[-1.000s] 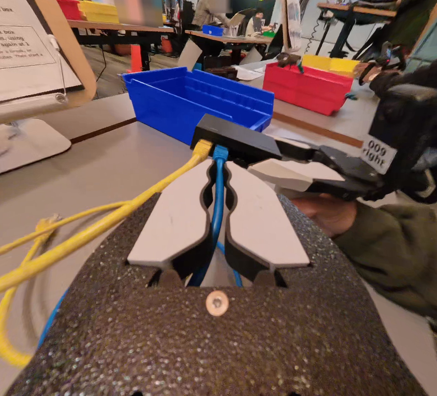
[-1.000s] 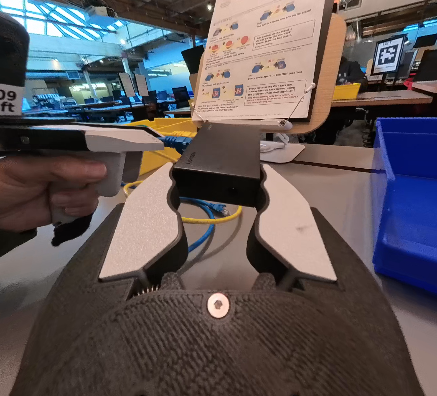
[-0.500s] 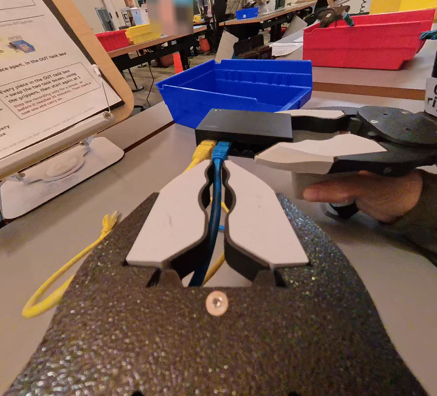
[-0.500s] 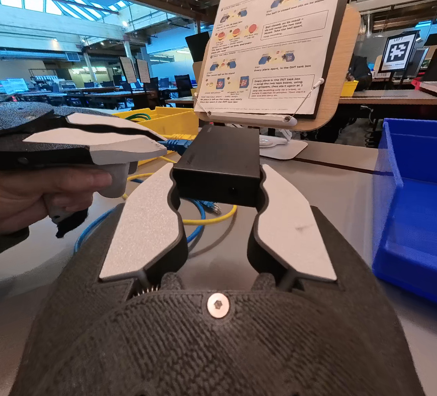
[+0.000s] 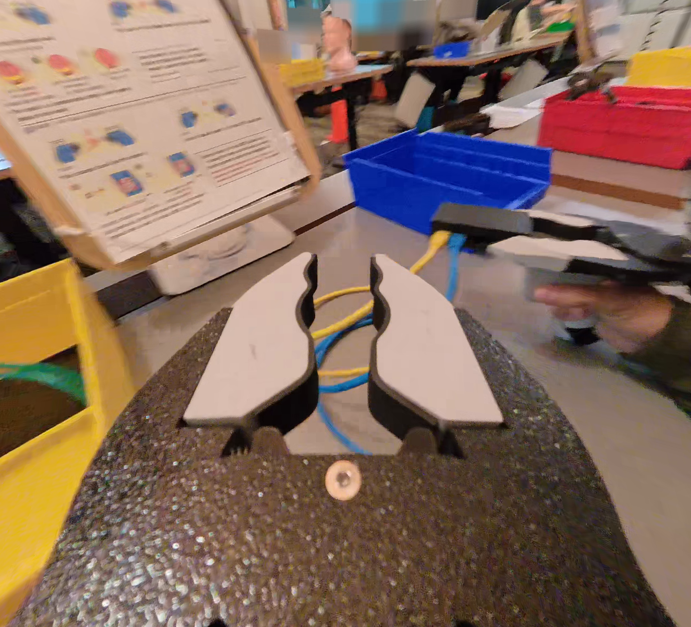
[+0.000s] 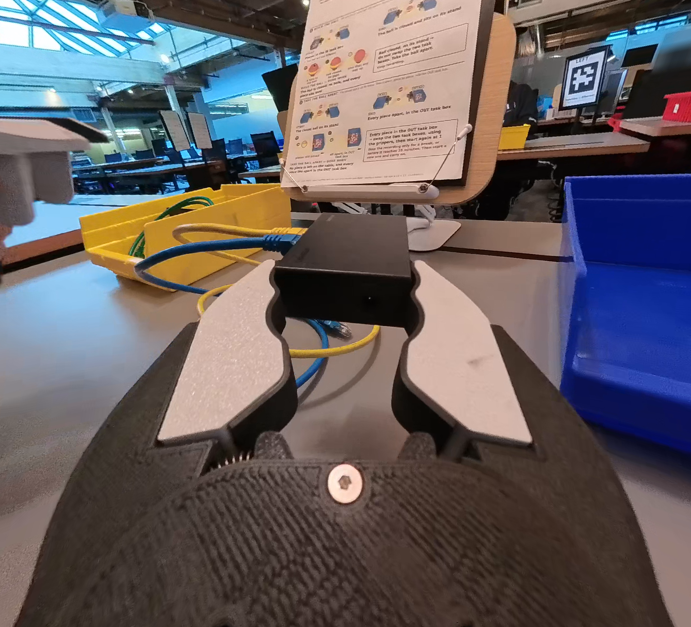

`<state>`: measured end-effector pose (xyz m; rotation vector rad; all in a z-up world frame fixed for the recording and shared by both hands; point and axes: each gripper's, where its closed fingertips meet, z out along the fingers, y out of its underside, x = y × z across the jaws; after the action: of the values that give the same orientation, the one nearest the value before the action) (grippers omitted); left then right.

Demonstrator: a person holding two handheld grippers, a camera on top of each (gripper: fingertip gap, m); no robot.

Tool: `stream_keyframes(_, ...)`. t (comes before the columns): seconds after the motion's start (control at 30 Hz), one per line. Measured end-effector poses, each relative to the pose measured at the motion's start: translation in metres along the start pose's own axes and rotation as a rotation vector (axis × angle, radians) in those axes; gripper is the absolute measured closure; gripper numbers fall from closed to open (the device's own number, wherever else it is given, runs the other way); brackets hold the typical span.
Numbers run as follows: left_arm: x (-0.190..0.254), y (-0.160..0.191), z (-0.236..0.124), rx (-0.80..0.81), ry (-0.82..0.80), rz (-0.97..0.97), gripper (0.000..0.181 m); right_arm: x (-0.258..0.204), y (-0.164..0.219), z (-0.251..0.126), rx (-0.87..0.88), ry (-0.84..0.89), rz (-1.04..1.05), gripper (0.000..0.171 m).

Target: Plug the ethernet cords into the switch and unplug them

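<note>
My right gripper (image 6: 343, 272) is shut on the black switch (image 6: 347, 257) and holds it a little above the table. The switch also shows in the left wrist view (image 5: 482, 223), at the right. A yellow cord (image 6: 239, 228) and a blue cord (image 6: 224, 245) are plugged into its left side. They also show in the left wrist view, the yellow cord (image 5: 430, 257) beside the blue cord (image 5: 454, 264). Their slack lies looped on the table. My left gripper (image 5: 343, 264) is open and empty, left of the switch and back from it.
A yellow bin (image 6: 187, 227) holding a green cord (image 6: 175, 208) stands at the left. A blue bin (image 6: 628, 309) stands at the right. An instruction sheet on a wooden stand (image 6: 392, 85) is behind the switch. A red bin (image 5: 617, 122) sits on a farther table.
My left gripper has let go of the blue cord, opened, and swung back and to the left. The blue cord stays plugged in. The right gripper still holds the switch.
</note>
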<state>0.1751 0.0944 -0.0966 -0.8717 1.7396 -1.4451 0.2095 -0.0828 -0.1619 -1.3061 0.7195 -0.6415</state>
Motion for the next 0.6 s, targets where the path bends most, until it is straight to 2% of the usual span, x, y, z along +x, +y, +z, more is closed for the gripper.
stream_keyframes(0.1, -0.096, 0.020, -0.026, -0.149, -0.263, -0.010, 0.155, -0.005, 0.002, 0.002, -0.014, -0.011, -0.030, 0.108)
stream_keyframes(0.23, -0.183, 0.064, -0.037, -0.385, -0.342, -0.185, 0.137, -0.011, 0.006, 0.004, -0.041, -0.024, -0.081, 0.108)
stream_keyframes(0.43, -0.226, 0.112, 0.008, -0.426, -0.193, -0.780, 0.130, -0.012, 0.007, 0.006, -0.050, -0.030, -0.088, 0.108)
stream_keyframes(0.6, -0.234, 0.129, 0.039, -0.391, -0.154, -0.929, 0.140, -0.015, 0.008, 0.006, -0.053, -0.044, -0.097, 0.108)
